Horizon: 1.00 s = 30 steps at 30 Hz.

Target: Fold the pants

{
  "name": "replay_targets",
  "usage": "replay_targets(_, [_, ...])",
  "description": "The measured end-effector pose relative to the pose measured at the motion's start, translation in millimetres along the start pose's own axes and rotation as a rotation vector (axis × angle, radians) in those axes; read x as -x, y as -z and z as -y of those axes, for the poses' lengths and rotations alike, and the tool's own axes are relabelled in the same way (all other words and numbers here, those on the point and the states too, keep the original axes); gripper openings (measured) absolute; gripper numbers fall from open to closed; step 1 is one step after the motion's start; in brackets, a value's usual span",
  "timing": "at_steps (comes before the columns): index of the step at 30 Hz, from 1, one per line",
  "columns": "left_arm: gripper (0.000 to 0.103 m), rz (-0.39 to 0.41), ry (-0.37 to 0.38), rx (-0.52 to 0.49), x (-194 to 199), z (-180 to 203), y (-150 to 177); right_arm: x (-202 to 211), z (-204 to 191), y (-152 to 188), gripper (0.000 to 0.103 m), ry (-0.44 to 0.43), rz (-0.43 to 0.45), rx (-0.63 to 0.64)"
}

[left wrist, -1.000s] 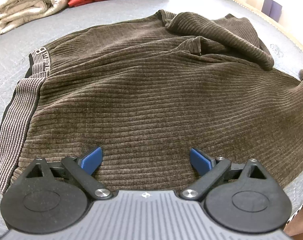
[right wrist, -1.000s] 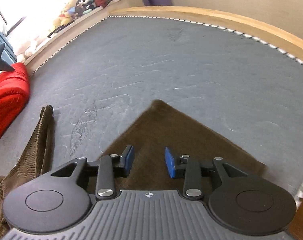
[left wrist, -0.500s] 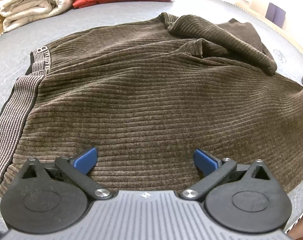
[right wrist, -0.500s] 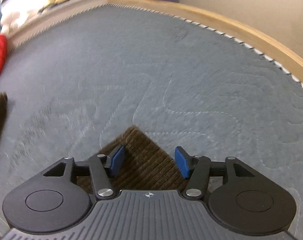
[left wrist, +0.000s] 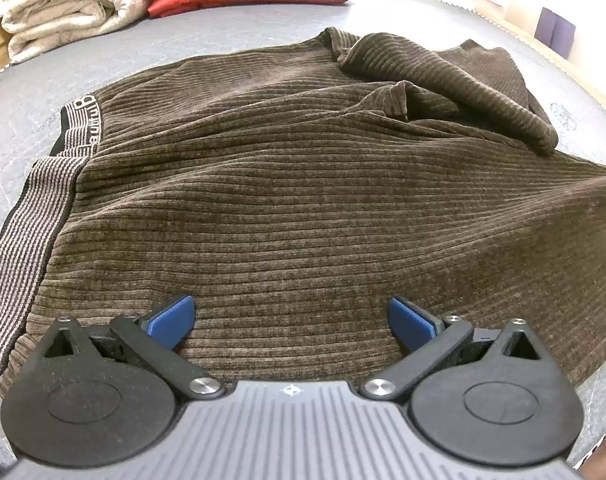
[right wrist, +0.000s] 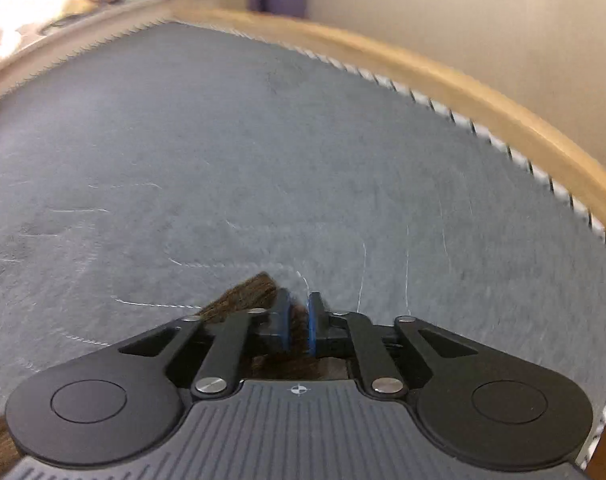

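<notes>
Meanwhile my right gripper [right wrist: 299, 326] was closing on a corner of the brown pants [right wrist: 247, 294]; my left gripper [left wrist: 290, 318] hovered wide open above them.

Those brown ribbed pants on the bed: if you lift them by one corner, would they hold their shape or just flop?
Probably flop: the corduroy pants already lie in soft folds and bunch near the far leg. They look thick, so likely a bit heavy and apt to drag on the mattress. The ribbed pile should grip well between the closing right gripper pads.
</notes>
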<state>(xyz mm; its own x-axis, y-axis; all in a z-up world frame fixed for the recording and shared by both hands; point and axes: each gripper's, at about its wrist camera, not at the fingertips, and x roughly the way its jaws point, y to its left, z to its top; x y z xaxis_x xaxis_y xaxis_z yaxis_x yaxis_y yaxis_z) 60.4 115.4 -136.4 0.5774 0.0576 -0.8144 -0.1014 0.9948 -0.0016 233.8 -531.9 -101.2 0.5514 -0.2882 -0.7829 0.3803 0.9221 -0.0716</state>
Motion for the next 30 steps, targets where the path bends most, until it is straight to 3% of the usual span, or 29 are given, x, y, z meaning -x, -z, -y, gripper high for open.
replay_targets(2, [0.103, -0.003, 0.000, 0.001, -0.1, 0.5, -0.2, 19.2, 11.8, -1.6, 0.039, -0.011, 0.042, -0.023])
replay_targets(4, [0.103, -0.004, -0.004, 0.002, -0.3, 1.3, -0.3, 39.4, 36.3, 0.3, 0.044, -0.016, 0.080, -0.137])
replay_targets(8, [0.103, -0.006, -0.004, 0.003, -0.3, 1.5, -0.6, 57.0, 88.9, 21.6, 0.044, 0.004, 0.009, -0.347])
replay_targets(11, [0.103, -0.010, 0.001, -0.003, 0.6, 1.1, -0.1, 58.8, 116.6, 47.6, 0.045, -0.033, -0.096, -0.440])
replay_targets(14, [0.103, -0.014, 0.004, -0.008, 2.3, 1.5, 0.9, 56.0, 122.4, 68.2, 0.046, -0.134, -0.212, -0.457])
replay_targets(18, [0.103, -0.015, 0.001, -0.010, 4.3, 2.2, 2.2, 59.9, 115.1, 69.4, 0.046, -0.164, -0.210, -0.392])
replay_targets(23, [0.103, -0.006, -0.009, -0.008, 6.2, 3.8, 3.2, 54.5, 96.9, 60.4, 0.017, -0.151, -0.207, -0.357])
replay_targets(26, [0.103, 0.002, -0.020, -0.013, 8.6, 6.1, 2.1, 60.3, 90.2, 48.8, 0.014, -0.129, -0.181, -0.367])
replay_targets(30, [0.103, 0.056, -0.025, -0.048, 20.7, 12.9, 0.2, 89.0, 106.9, 42.0, 0.014, 0.051, -0.136, -0.491])
